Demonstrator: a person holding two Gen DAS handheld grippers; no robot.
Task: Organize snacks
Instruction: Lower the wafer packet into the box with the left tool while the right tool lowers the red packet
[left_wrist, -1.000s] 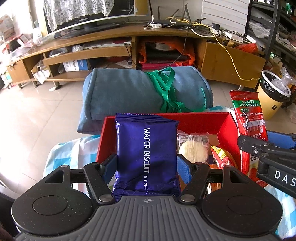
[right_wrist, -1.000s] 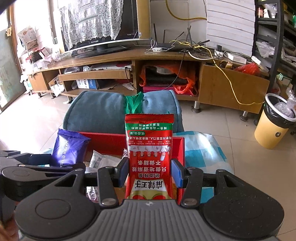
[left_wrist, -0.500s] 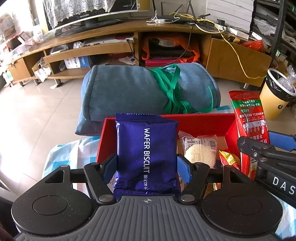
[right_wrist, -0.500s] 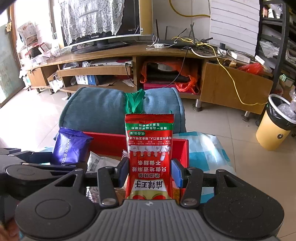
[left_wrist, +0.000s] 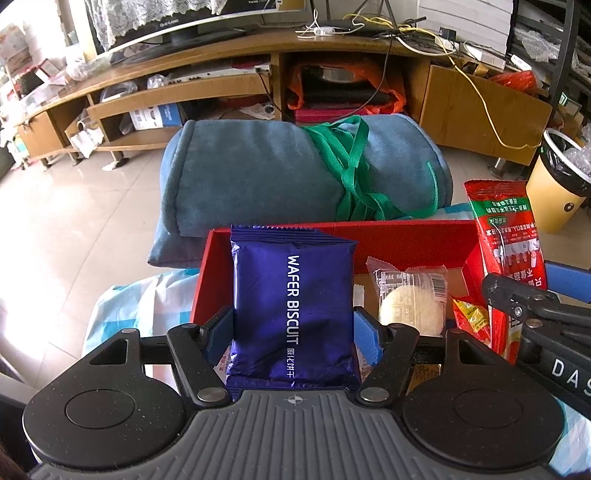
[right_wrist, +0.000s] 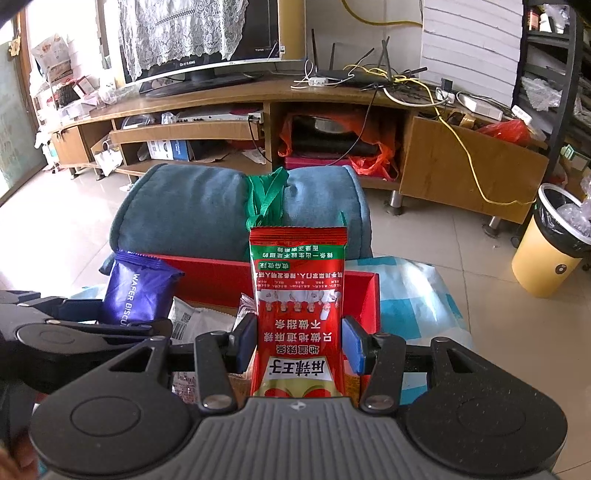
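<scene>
A: Step? Carrying packets over red box (left_wrist: 388, 236). Left claw (left_wrist: 293, 328) clamped on wafer biscuit packet (left_wrist: 291, 306); right claw (right_wrist: 299, 343) gripping red spicy-strip packet (right_wrist: 298, 310).

B: Next, probably: lower into box, then release.

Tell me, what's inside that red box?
Inside the red box: a round pale cake in clear wrap, a yellow-red packet, a white wrapper. The held purple biscuit pack hides the rest.

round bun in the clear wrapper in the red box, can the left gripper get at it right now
Probably not yet: the left gripper is shut on the wafer biscuit pack. The bun lies uncovered in the red box, just beside it.
</scene>
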